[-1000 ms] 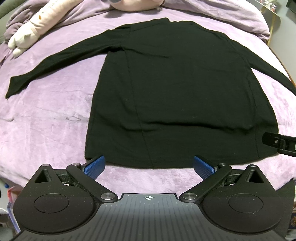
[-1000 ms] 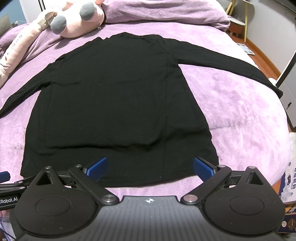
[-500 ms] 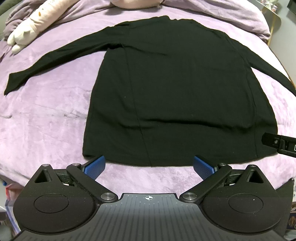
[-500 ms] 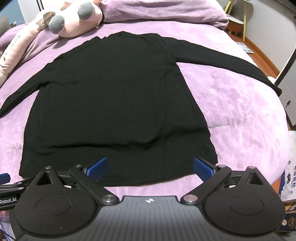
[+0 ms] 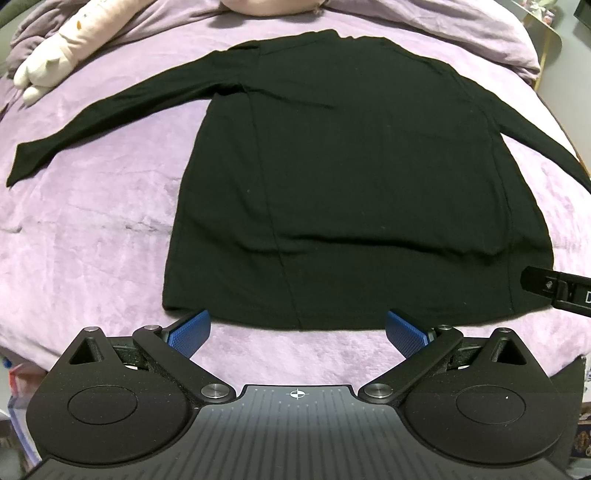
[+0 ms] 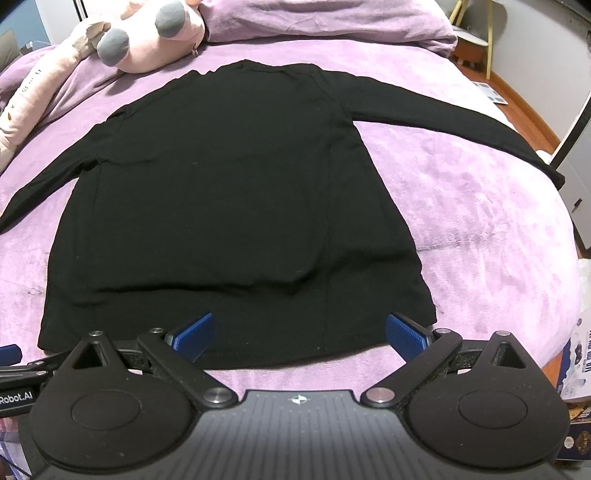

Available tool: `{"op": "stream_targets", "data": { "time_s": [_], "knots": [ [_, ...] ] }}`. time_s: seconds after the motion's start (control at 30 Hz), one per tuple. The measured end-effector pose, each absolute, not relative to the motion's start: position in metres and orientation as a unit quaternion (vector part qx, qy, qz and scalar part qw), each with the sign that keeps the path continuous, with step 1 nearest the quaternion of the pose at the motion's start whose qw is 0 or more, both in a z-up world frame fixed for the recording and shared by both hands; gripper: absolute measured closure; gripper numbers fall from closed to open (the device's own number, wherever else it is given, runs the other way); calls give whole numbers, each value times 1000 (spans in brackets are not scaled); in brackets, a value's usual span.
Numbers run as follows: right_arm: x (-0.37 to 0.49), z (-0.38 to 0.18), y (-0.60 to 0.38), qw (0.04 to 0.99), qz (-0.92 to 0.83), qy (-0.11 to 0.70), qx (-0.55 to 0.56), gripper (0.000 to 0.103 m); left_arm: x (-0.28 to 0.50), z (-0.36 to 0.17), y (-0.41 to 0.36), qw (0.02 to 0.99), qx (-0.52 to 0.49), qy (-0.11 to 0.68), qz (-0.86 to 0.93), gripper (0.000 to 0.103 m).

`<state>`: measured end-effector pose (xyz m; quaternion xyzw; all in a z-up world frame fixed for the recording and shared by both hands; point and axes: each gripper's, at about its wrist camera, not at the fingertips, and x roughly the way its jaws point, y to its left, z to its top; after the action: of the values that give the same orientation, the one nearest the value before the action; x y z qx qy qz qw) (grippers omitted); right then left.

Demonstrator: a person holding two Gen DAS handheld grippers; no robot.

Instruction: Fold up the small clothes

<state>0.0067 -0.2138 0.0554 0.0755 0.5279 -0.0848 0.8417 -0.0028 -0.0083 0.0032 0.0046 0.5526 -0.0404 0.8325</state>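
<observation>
bed: I saw a lilac plush blanket spread over it | pillow: lilac pillow lay at the head | toys: pink plush toy beside the pillow, long cream plush at far left | floor: wooden floor at right

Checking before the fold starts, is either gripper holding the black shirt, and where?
Nothing is held: left gripper and right gripper are open near the black long-sleeve shirt hem.

left gripper side, seen from right wrist: "Robot.AI", start cut off
right gripper side, left wrist view: "D", rest cut off
</observation>
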Motion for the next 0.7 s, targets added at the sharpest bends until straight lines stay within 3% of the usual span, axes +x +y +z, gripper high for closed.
{"op": "stream_targets", "data": {
  "time_s": [0.7],
  "knots": [
    [7,48,-223,838,-69,533,93,4,-1,-1,-12,828,-3,559,-41,0]
  ]
}}
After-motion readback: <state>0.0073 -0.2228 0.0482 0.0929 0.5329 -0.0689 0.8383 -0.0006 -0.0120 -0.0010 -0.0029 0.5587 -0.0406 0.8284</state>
